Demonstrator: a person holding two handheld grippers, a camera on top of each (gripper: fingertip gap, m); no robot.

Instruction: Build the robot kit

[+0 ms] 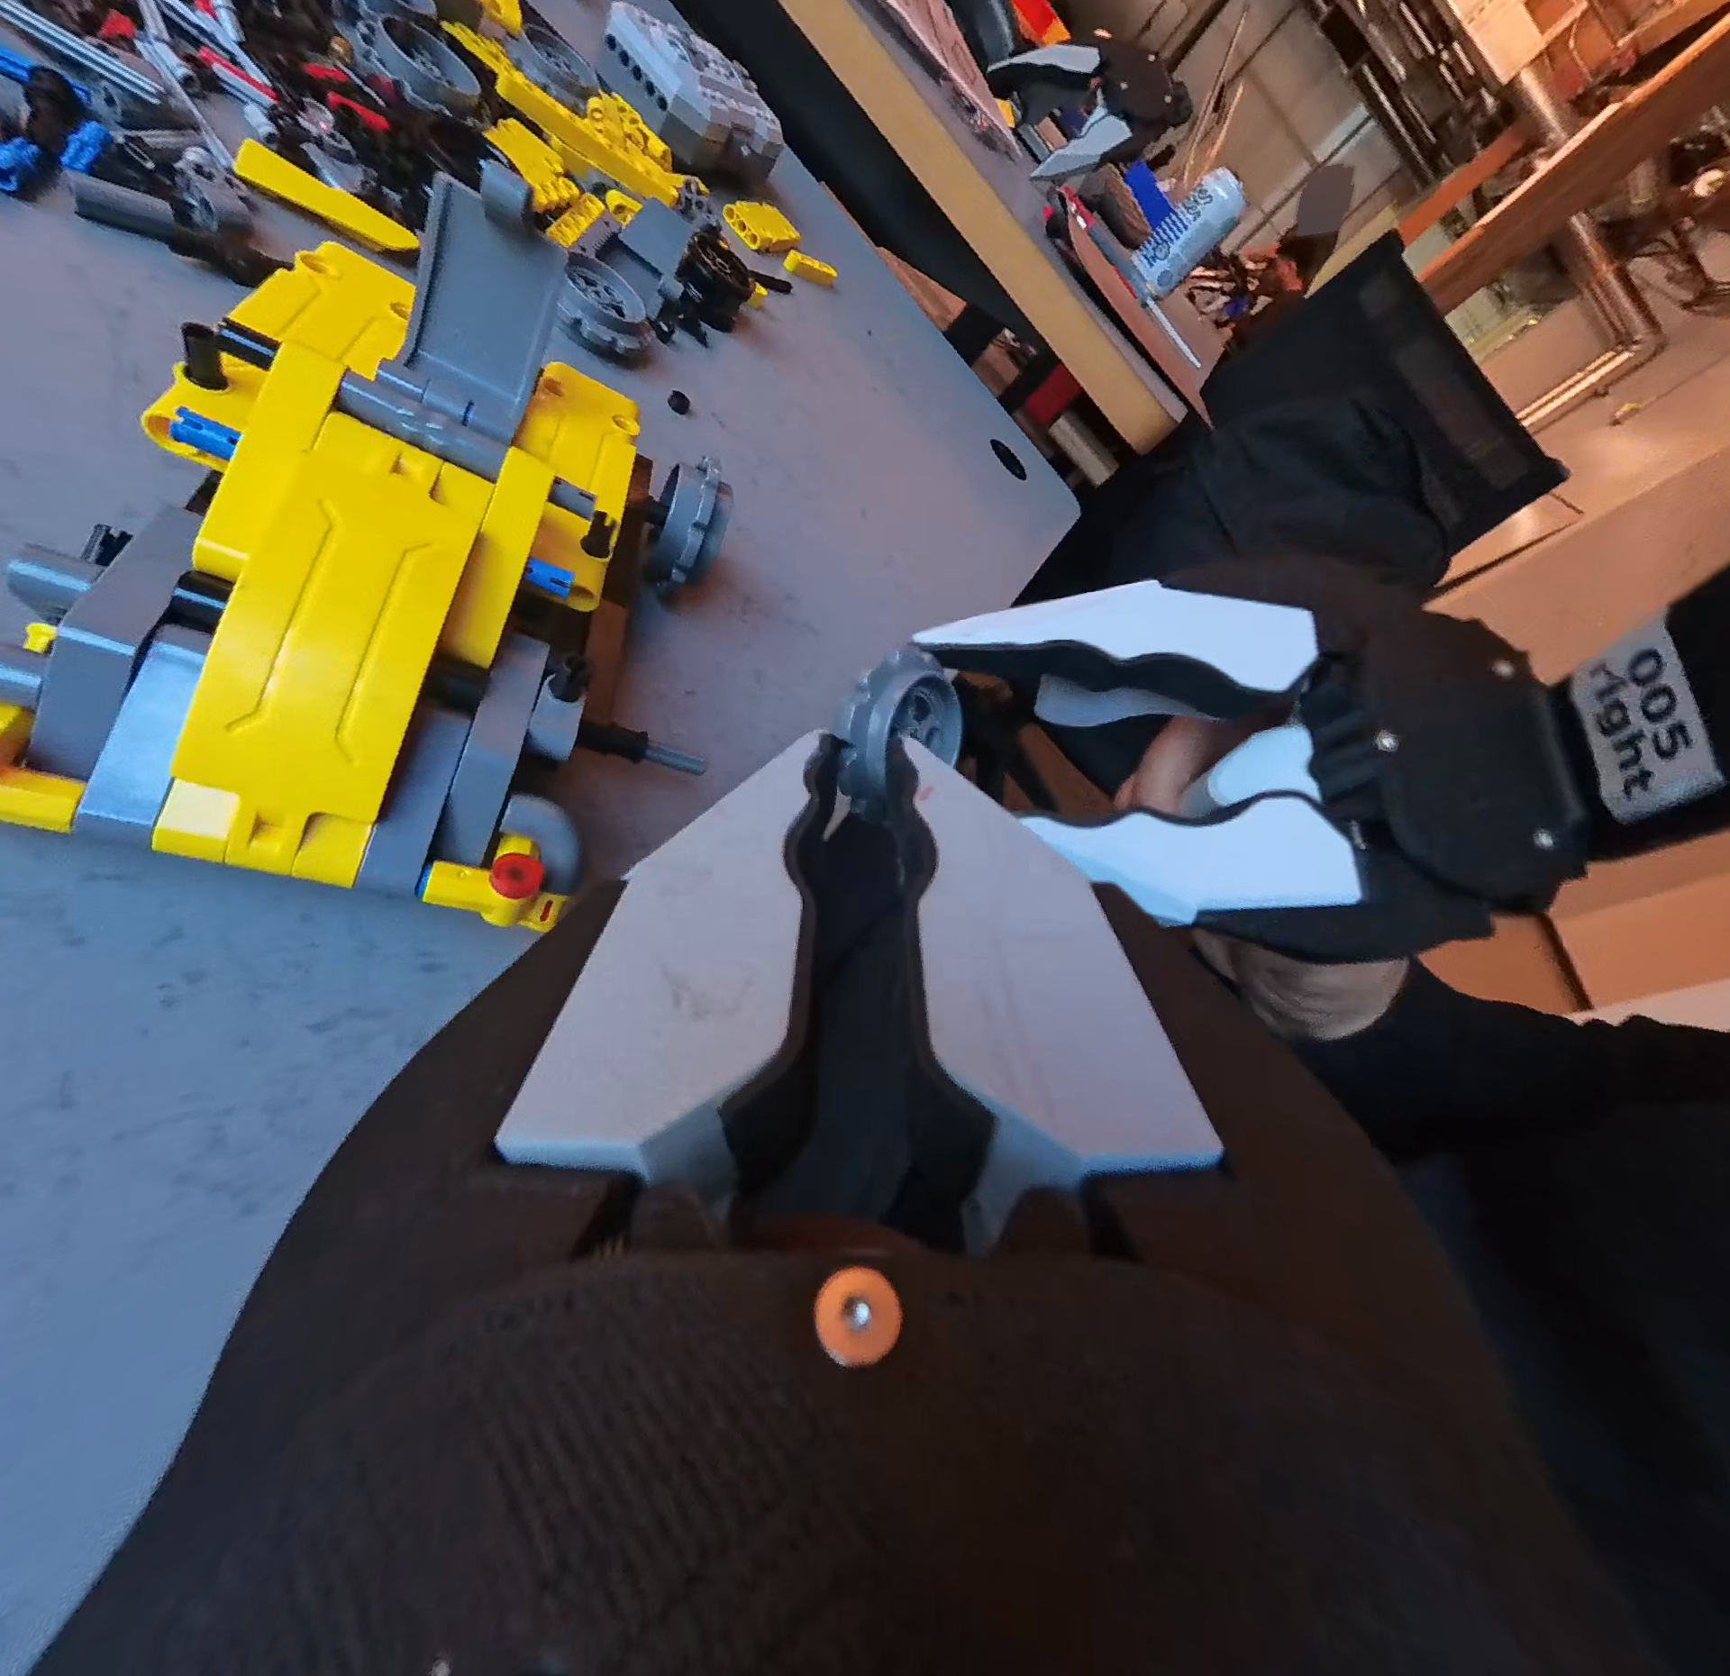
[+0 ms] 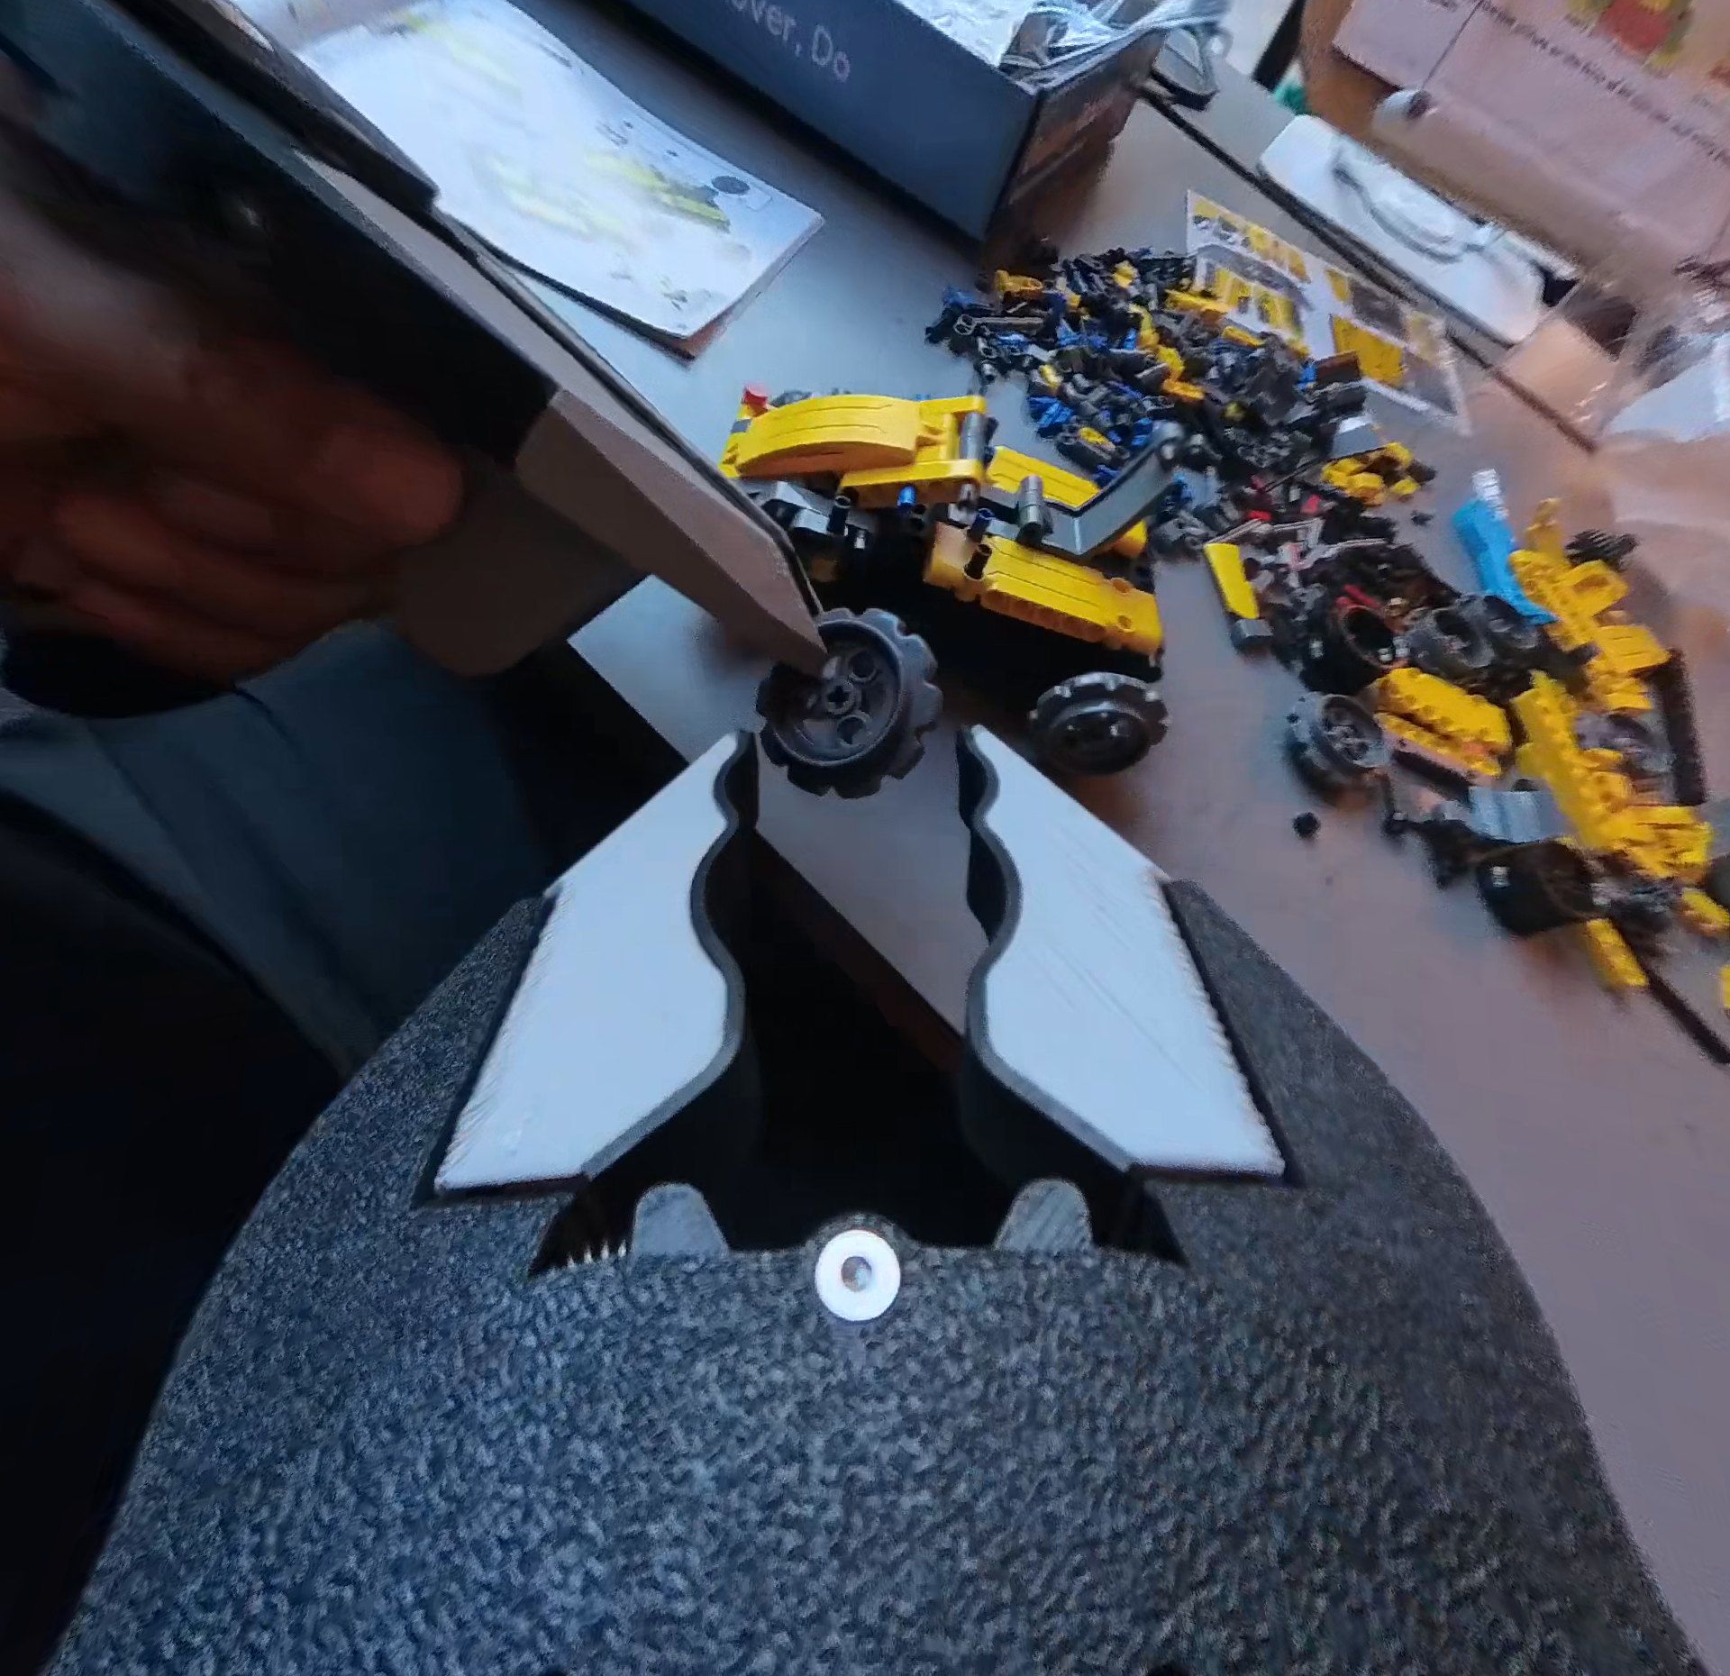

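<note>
At frame centre of the left wrist view, my left gripper (image 1: 866, 779) is pinching a small grey toothed wheel (image 1: 897, 721) by its rim, jaws clamped on it just off the grey table (image 1: 843, 470) edge, while my right gripper (image 2: 854, 765) is hovering beside it with jaws apart and empty, tips flanking the wheel. Left of centre in that same view, the yellow-and-grey brick vehicle (image 1: 346, 592) is sitting on the table, with loose parts (image 2: 1404, 545) heaped at the right wrist view's right. Risk, as I judge it: the thin rim grip is leaving little purchase, so a nudge from my right tips could twist the wheel free and drop it past the edge.

loose parts pile (image 2: 1404, 526) blurred, booklet (image 2: 580, 171) blurred
</note>
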